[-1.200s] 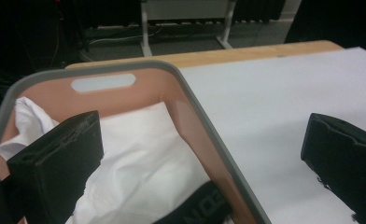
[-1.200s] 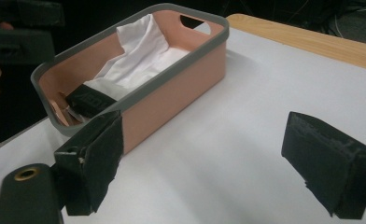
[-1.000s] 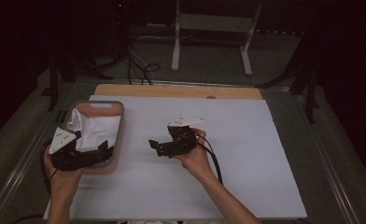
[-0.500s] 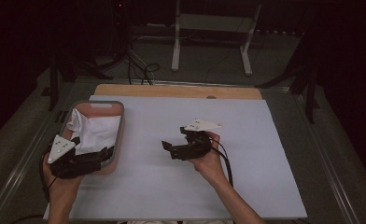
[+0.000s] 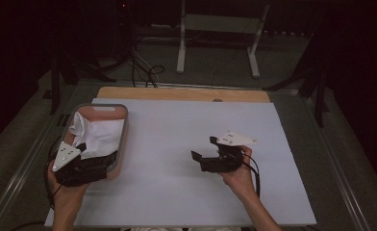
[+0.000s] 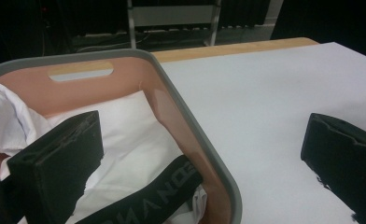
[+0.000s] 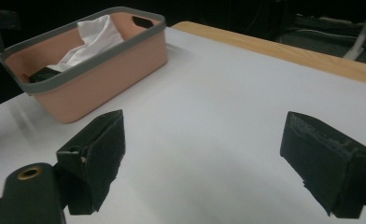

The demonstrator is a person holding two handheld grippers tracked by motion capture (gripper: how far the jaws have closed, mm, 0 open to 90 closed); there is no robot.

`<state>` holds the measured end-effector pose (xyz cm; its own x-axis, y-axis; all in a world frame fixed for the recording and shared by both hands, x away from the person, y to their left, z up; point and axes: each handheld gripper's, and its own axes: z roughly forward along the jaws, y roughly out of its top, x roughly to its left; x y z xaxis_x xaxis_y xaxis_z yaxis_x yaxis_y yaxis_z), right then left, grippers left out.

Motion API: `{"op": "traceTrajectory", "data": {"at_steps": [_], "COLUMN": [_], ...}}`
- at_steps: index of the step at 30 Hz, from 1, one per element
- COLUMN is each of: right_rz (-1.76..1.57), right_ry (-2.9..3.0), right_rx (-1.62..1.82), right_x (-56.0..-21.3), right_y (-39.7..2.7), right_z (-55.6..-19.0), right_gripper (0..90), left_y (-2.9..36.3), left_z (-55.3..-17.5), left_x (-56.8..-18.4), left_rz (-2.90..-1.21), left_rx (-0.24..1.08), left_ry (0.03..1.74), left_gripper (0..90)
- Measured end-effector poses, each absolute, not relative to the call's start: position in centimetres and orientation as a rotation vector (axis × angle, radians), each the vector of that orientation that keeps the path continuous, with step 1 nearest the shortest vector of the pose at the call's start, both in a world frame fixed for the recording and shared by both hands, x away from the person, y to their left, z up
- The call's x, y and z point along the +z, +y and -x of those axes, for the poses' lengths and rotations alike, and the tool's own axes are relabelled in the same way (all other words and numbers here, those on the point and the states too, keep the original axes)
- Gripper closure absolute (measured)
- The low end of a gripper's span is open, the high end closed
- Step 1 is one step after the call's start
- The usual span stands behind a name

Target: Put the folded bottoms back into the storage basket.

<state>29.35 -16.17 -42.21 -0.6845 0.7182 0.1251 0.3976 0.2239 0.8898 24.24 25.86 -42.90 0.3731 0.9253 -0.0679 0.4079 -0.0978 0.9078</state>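
A pink basket with a grey rim (image 5: 124, 129) stands at the table's left and holds crumpled white cloth (image 5: 101, 135) with a black printed band (image 6: 149, 196). My left gripper (image 5: 97, 163) is open at the basket's near end. In the left gripper view one jaw hangs over the cloth (image 6: 125, 140) and the other over the table, with the basket's right wall (image 6: 190, 140) between them. My right gripper (image 5: 203, 148) is open and holds nothing. It hovers over the white table top, well right of the basket, jaws toward it. The basket (image 7: 102, 65) lies far ahead of my right gripper (image 7: 211, 163).
The white sheet (image 5: 177, 125) covers most of the table, with a bare wooden strip (image 5: 177, 93) along the far edge. Beyond the table stand a metal stand (image 5: 215, 43) and loose cables (image 5: 148, 72) on a dark floor.
My right gripper has moved right and slightly nearer to the person, away from the basket. My left gripper has drawn back a little toward the basket's near end.
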Motion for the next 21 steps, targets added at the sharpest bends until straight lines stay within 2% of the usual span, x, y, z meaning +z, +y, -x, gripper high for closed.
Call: {"op": "traceTrajectory", "data": {"at_steps": [21], "right_rz": [-1.163], "right_ry": [2.079], "right_rx": [1.339], "right_x": [-44.9], "right_y": [-23.7], "right_z": [-28.1], "right_gripper": [14.3], "left_y": [25.9], "left_z": [-24.1], "left_x": [-43.4], "left_rz": [-1.671], "left_rx": [0.663], "left_ry": [1.200], "left_gripper": [0.1]}}
